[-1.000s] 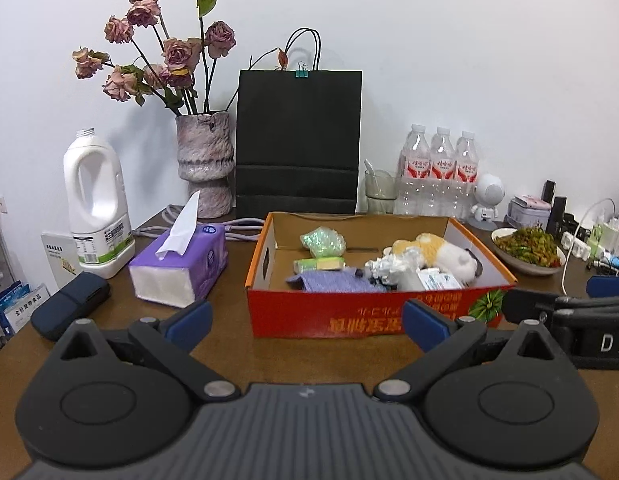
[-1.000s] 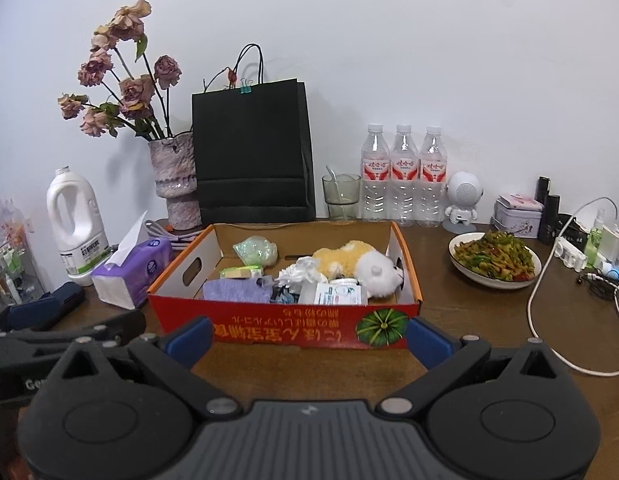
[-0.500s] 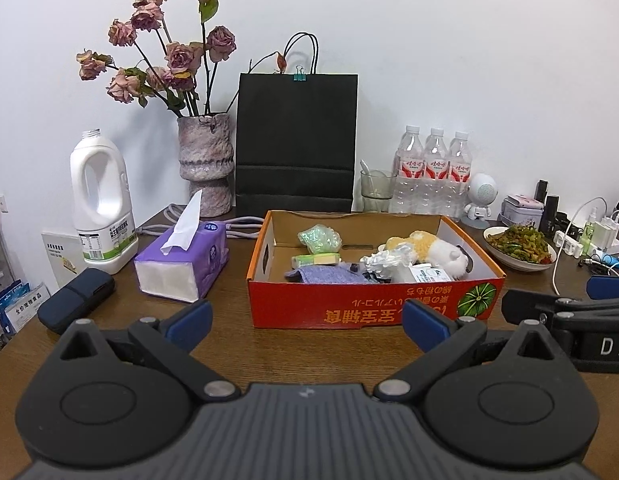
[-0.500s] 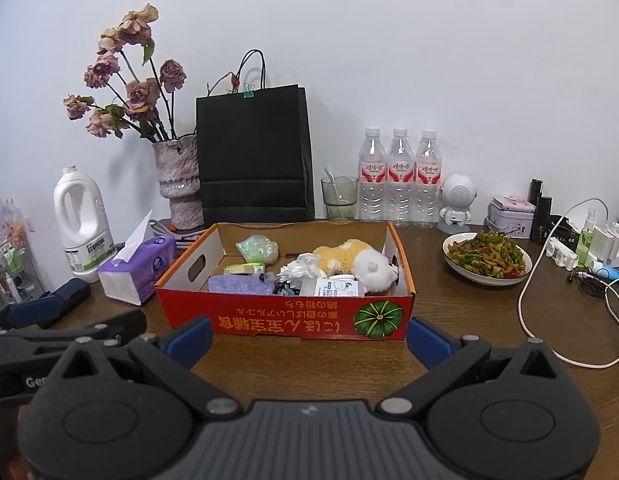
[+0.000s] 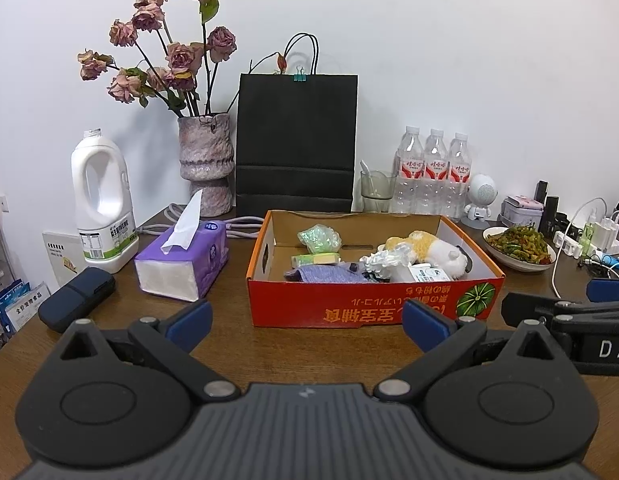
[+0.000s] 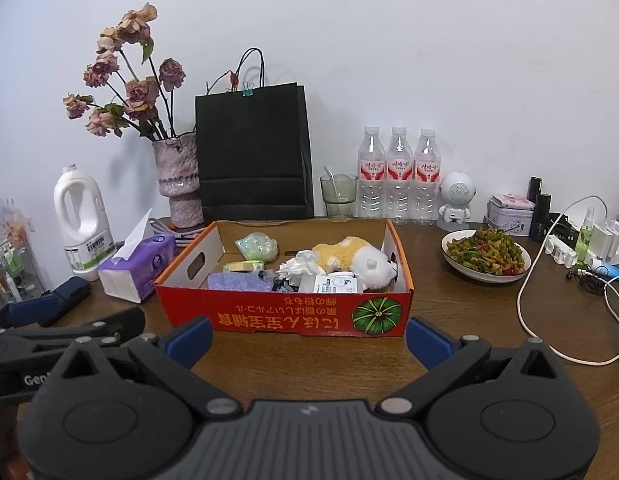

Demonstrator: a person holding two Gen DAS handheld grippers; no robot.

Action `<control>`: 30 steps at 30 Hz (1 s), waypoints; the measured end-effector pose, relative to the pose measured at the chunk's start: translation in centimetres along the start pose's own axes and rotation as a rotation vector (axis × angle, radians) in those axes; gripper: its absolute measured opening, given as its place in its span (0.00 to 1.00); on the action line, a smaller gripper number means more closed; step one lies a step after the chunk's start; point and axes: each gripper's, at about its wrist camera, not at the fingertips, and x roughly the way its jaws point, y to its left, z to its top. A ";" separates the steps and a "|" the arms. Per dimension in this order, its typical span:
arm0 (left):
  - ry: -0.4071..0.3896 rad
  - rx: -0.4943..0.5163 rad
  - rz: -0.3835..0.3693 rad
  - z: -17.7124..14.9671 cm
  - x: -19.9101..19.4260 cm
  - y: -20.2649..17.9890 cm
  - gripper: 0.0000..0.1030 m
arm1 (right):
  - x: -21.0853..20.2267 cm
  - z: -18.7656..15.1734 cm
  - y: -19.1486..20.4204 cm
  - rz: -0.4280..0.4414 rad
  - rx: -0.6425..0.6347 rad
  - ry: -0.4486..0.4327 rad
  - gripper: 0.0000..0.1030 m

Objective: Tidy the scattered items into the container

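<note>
Left gripper (image 5: 305,326): fingers (image 5: 189,325) spread wide, nothing between them. Right gripper (image 6: 307,338): fingers (image 6: 429,342) likewise spread wide and empty. Both sets of blue pads sit low over bare table (image 6: 309,354), just short of the near wall of the red cardboard box (image 6: 285,320), without touching it.

Contents of the box, as seen from the right wrist view: a yellow and white plush toy (image 6: 357,258), a crumpled white wrapper (image 6: 303,266), a small white packet (image 6: 336,283), a purple cloth (image 6: 239,282), a yellow-green bar (image 6: 245,266) and a green mesh bundle (image 6: 256,245). All lie inside the walls; none hangs over the rim.

Progress: judged complete or nearly so. No loose small item is visible on the table in front of or beside the box. What stands around it, the tissue box (image 5: 183,258), milk jug (image 5: 101,208), vase of dried roses (image 5: 205,160), black paper bag (image 5: 295,142), water bottles (image 6: 397,176), dish of food (image 6: 485,254) and dark case (image 5: 75,298), appears to be standing furniture of the table, not scatter, though this cannot be confirmed.

Pose: both grippers are held level, side by side and facing the box squarely, the left one to the left, each visible at the edge of the other's view. The posture reads as a rest or finish position.
</note>
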 end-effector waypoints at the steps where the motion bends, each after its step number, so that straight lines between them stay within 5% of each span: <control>1: 0.000 0.001 0.001 0.0 0.0 0.0 1.00 | 0.0 0.0 0.0 0.000 0.000 0.001 1.00; 30: 0.016 0.008 0.006 -0.9 0.3 0.1 1.00 | 0.4 -0.6 -0.1 0.001 -0.001 0.028 1.00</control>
